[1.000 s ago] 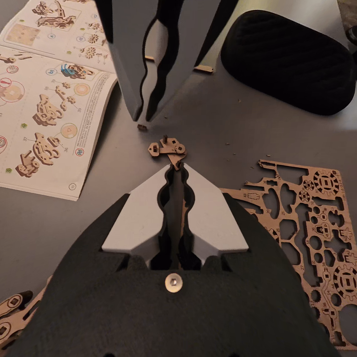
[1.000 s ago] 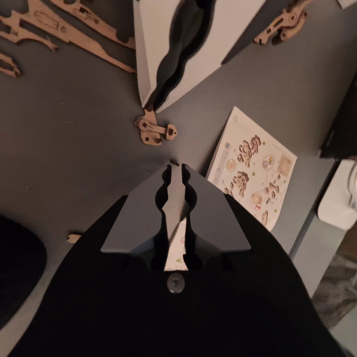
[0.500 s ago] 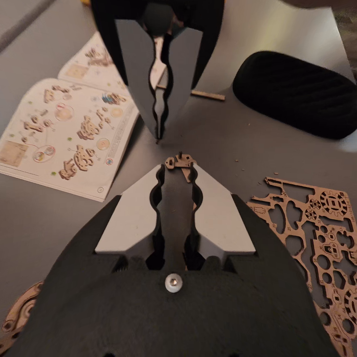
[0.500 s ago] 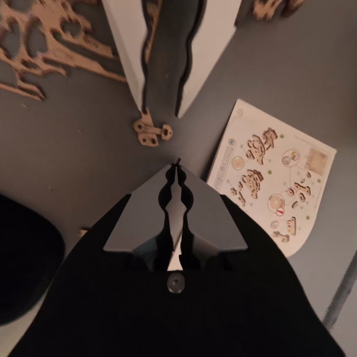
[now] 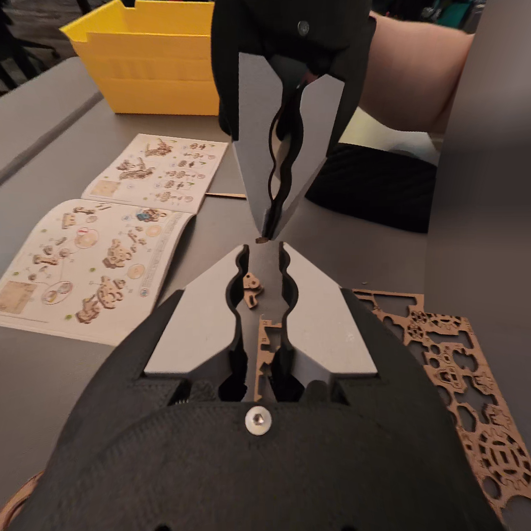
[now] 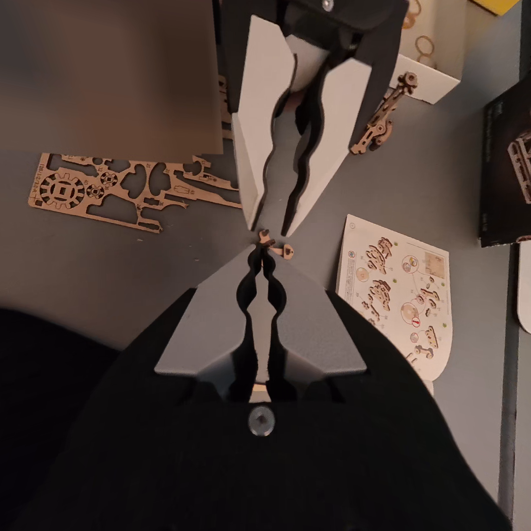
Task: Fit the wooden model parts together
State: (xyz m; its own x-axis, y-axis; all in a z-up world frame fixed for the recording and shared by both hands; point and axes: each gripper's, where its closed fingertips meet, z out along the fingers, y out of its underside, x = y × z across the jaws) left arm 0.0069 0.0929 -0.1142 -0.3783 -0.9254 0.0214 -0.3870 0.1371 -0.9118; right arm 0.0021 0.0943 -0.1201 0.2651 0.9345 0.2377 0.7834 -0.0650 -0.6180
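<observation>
A small flat wooden assembly [image 5: 253, 290] lies on the grey table [image 5: 344, 253] under the gap of my left gripper [image 5: 263, 246], which is open and empty above it. My right gripper [image 5: 269, 233] points down from the far side, shut on a tiny wooden piece [image 5: 261, 240] just beyond the left fingertips. In the right wrist view the right gripper [image 6: 262, 248] is shut, with its tips right at the assembly [image 6: 283, 251]. The open left gripper [image 6: 270, 230] hangs just beyond it.
An open instruction booklet [image 5: 94, 258] lies left and a cut-out wooden sheet [image 5: 448, 359] right. A yellow bin [image 5: 149, 66] and a black cushion [image 5: 373, 186] stand behind. A partly built wooden model [image 6: 379, 123], a white box [image 6: 425, 77] and a black box [image 6: 505, 172] show in the right wrist view. The grippers are tip to tip, or close to it.
My left gripper opened and let go of the wooden assembly, which now lies on the table. My right gripper shut on the tiny piece and moved in close over the assembly.
</observation>
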